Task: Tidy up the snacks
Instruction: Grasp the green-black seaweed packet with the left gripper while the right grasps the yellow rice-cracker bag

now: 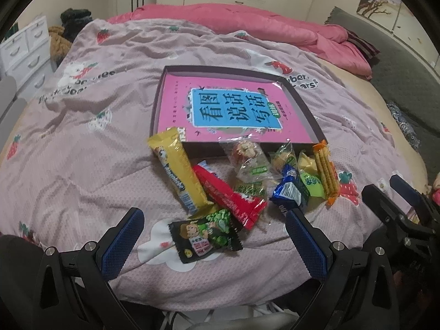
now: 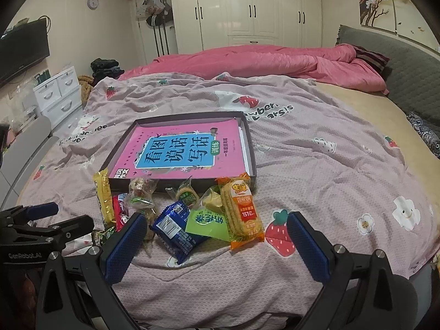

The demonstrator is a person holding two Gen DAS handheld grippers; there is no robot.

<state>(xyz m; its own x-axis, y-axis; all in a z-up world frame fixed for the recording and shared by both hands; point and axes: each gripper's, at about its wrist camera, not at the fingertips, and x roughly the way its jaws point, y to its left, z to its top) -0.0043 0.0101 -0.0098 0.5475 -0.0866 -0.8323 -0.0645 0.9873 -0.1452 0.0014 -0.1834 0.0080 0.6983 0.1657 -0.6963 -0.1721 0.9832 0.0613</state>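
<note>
Left wrist view, nearest first: the left gripper (image 1: 211, 236) hangs low over the bedspread (image 1: 82, 165) with its blue-padded jaws spread wide and nothing between them, apparently lined up for a first pick. Just short of the shallow box (image 1: 308, 112), which serves as the landmark, lies a loose pile of snacks. Farthest from the box, closest to the left gripper, is a black and green pea packet (image 1: 205, 238). Nearer the box lie a red bar (image 1: 229, 195) and a yellow bar (image 1: 178, 176), the yellow one's far end leaning on the box's near rim. Toward the pile's right are a blue packet (image 1: 288, 189), a lime green packet (image 1: 310, 184) and an orange cracker pack (image 1: 326, 173), with clear-wrapped sweets touching the box's front wall. Inside the box rests a pink book (image 1: 233, 110) with a blue title panel; it fills most of the floor, so the snacks probably belong on top of it. The right gripper (image 2: 217, 238) is likewise released and empty, hovering in front of the blue packet and the orange cracker pack. Only the right wrist view shows the orange pack's printed face clearly, white paper beside the book, and beyond the box a rumpled pink duvet (image 2: 275, 60) and white wardrobe (image 2: 247, 8). The pea packet is plain only in the left view.
</note>
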